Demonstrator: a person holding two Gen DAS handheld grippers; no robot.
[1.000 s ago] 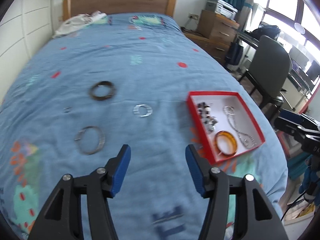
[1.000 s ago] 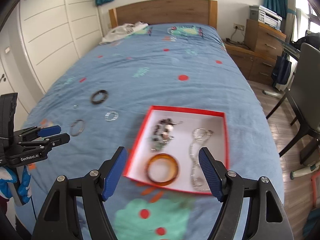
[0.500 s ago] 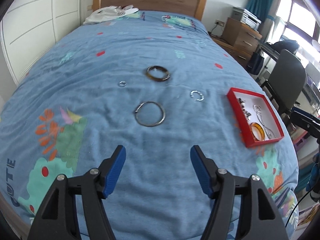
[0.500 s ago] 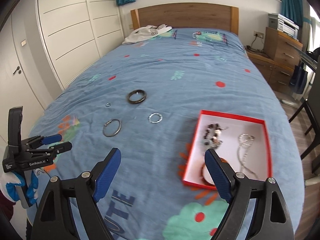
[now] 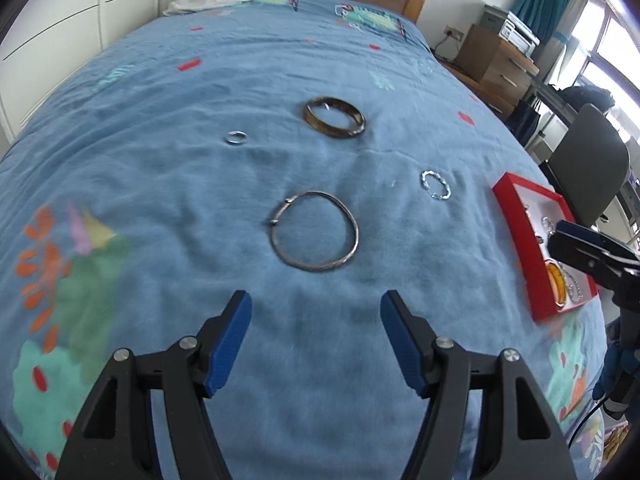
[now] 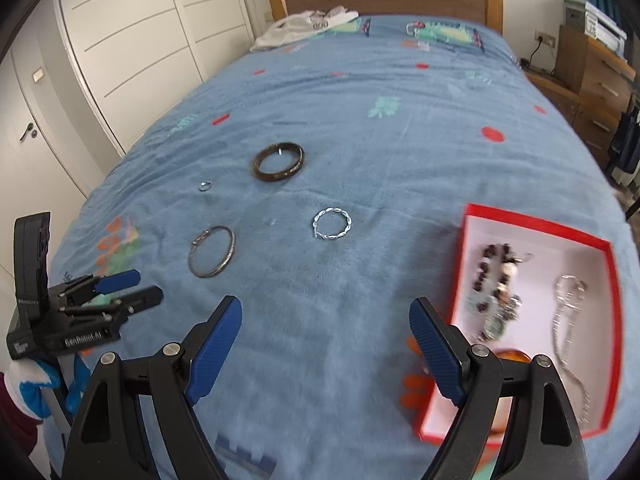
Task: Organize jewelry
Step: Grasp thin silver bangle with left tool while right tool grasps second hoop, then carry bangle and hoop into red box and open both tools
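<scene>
Since half a second ago the left gripper (image 5: 316,318) has come in lower and nearer the thin silver bangle (image 5: 314,236), which now lies just ahead of its spread, empty jaws; the right gripper (image 6: 326,328) has swung so that the red box (image 6: 536,222) sits at its right side, partly behind its right finger. Its jaws are also wide apart and hold nothing.

The red box has a white inside and rests on the blue bedspread (image 6: 380,152) near the bed's right edge. In it lie a dark beaded bracelet (image 6: 494,270) with a pale bead, a cluster of greyish pieces below that, a silver chain necklace (image 6: 568,312) along the right side, and an amber bangle (image 6: 516,356) at the near end, mostly hidden by the right gripper's finger. In the left wrist view the box (image 5: 516,216) is partly covered by the right gripper's tip.

Outside the box, loose on the bedspread: the thin silver bangle (image 6: 211,251), a dark brown bangle (image 6: 278,161) farther up, a small silver ring (image 6: 204,186) to its left, and a twisted silver ring (image 6: 332,223) between the bangles and the box. All four lie apart from one another.
</scene>
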